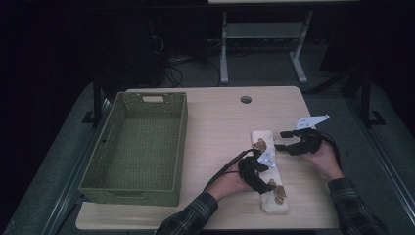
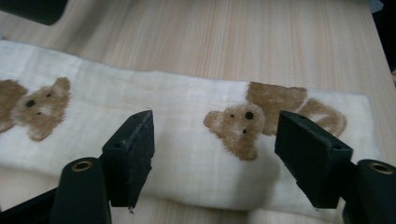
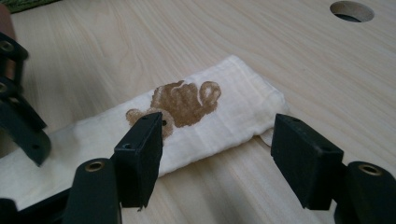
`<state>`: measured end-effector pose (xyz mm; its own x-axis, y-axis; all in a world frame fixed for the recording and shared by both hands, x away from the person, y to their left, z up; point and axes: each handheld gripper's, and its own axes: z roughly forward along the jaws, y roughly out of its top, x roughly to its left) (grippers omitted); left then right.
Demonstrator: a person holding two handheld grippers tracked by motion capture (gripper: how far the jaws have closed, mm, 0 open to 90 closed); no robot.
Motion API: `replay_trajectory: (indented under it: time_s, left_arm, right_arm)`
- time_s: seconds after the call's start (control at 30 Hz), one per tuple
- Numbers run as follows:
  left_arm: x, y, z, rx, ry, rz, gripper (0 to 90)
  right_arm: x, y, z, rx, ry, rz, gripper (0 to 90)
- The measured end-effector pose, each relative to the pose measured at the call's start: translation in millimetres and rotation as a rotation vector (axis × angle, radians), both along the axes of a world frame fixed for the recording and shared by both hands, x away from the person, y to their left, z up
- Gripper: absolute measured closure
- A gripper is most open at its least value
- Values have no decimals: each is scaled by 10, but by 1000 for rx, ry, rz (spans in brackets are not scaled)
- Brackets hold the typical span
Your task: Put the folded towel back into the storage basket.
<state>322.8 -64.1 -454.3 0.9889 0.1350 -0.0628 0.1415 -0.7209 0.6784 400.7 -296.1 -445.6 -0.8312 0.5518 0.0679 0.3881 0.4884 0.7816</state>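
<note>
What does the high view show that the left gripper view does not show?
High view alone: the green basket, the round hole in the table, both hands and the right gripper.
Left gripper view alone: the bear faces up close, between the open jaws of the left gripper.
Both: the folded bear-print cloth on the wooden table.

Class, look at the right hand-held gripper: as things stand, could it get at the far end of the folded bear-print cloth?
Probably yes. The right hand-held gripper has open jaws right by the end of the cloth, which lies flat on the table, with nothing between them.
</note>
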Motion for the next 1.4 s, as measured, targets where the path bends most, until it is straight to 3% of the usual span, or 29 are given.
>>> replay_trajectory:
  time_s: [0.07,0.13,0.23,0.3,0.5,0.63,0.73,1.03,1.2,1.4]
  left_arm:
    - [5,-33,-55,25,16,-17,240]
    - [-11,-69,-103,48,7,-16,222]
    - [-42,-92,-111,64,-42,-22,222]
    - [-50,-85,-99,67,-42,-19,263]
    - [-49,-26,-72,46,-35,-13,658]
    - [-64,-4,-51,57,-11,-10,768]
    - [-98,35,-38,59,25,-13,781]
    - [-267,235,-13,53,62,-8,781]
    - [-317,347,-5,31,88,3,778]
    - [-308,375,-31,35,97,3,777]
  right_arm:
    - [-8,-3,11,6,1,-4,341]
    - [-9,-8,15,5,-2,-6,342]
    - [-10,-8,15,7,0,-4,346]
    - [-13,-1,14,9,3,-2,346]
    - [-15,18,6,9,16,28,339]
    - [-17,41,18,11,18,68,321]
    - [-13,82,38,6,14,106,313]
    - [99,362,77,17,17,238,327]
    - [265,580,-43,-13,95,294,326]
    - [361,696,-216,-81,106,331,355]
